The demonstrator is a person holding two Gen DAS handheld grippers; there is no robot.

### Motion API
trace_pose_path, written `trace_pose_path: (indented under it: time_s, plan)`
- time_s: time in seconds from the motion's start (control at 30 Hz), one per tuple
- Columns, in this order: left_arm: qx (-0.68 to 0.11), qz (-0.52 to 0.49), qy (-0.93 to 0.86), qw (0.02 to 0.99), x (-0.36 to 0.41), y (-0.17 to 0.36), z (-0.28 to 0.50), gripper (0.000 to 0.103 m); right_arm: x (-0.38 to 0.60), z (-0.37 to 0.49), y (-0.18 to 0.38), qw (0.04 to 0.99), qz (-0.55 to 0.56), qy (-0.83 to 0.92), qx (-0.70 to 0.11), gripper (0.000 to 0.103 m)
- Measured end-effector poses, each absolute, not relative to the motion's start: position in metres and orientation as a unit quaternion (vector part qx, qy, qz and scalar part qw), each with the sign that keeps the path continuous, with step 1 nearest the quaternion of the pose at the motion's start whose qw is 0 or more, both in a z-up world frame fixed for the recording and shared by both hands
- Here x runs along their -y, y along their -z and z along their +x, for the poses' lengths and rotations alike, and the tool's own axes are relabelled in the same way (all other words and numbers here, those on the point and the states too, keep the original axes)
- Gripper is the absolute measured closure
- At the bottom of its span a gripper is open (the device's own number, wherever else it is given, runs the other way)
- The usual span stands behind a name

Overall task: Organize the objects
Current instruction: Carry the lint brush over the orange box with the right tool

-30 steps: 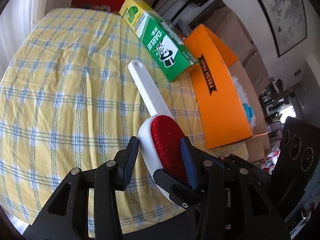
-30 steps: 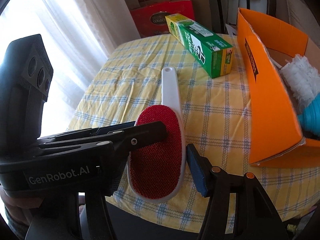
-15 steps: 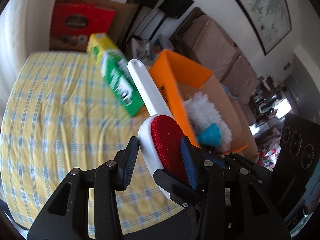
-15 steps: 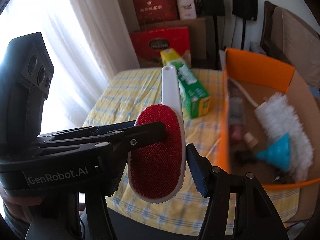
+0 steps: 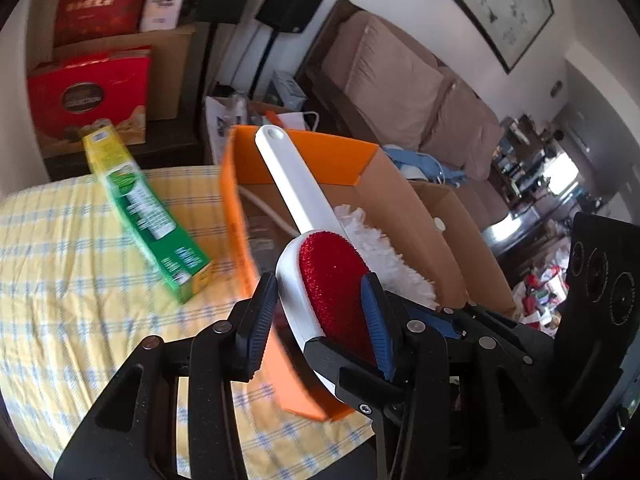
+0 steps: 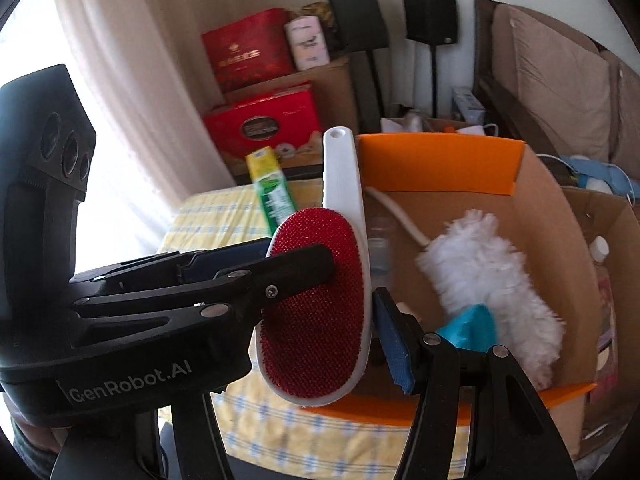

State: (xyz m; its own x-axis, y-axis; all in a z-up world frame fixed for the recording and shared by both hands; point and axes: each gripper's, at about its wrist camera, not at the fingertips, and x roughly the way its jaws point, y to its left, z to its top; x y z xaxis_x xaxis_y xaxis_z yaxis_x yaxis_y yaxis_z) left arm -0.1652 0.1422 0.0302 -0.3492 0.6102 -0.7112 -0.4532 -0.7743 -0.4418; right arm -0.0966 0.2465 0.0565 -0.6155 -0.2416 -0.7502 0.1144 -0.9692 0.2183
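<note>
A lint brush (image 5: 332,280) with a white handle and a red oval pad hangs in the air, its handle pointing away over the orange cardboard box (image 5: 320,152). My left gripper (image 5: 318,316) is shut on the brush head, one pad on the white back and one on the red face. My right gripper (image 6: 316,340) is shut on the same lint brush (image 6: 320,320) across its width; its right fingertip (image 6: 390,340) presses the white edge, and its left finger is hidden behind the left gripper (image 6: 296,256). The orange box (image 6: 440,164) lies open just beyond and below the brush.
Inside the box lie a white fluffy duster (image 6: 488,272) with a teal handle and a few small bottles. A green and yellow carton (image 5: 152,216) lies on the yellow checked tablecloth (image 5: 60,260) left of the box. Red gift boxes, speakers and a sofa stand behind.
Both grippers have risen together with the lint brush, lifting it off the tablecloth and carrying it toward the orange box, whose inside has come into view.
</note>
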Motion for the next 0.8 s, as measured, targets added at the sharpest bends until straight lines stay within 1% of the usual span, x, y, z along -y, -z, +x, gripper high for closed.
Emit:
trace_pose_path:
  time_s: [0.23, 0.63, 0.8]
  plan:
    - [0.084, -0.485, -0.800, 0.342, -0.182, -0.022, -0.184, 0.062, -0.284, -0.106, -0.053, 0.073, 0.436, 0.893, 0.088, 0.043]
    - [0.065, -0.503, -0.777, 0.373, -0.265, -0.013, -0.203, 0.064, -0.355, -0.124, -0.048, 0.022, 0.453, 0.888, 0.081, 0.043]
    - [0.053, -0.523, -0.761, 0.379, -0.289, 0.007, -0.204, 0.068, -0.380, -0.126, -0.032, -0.001, 0.465, 0.882, 0.079, 0.043]
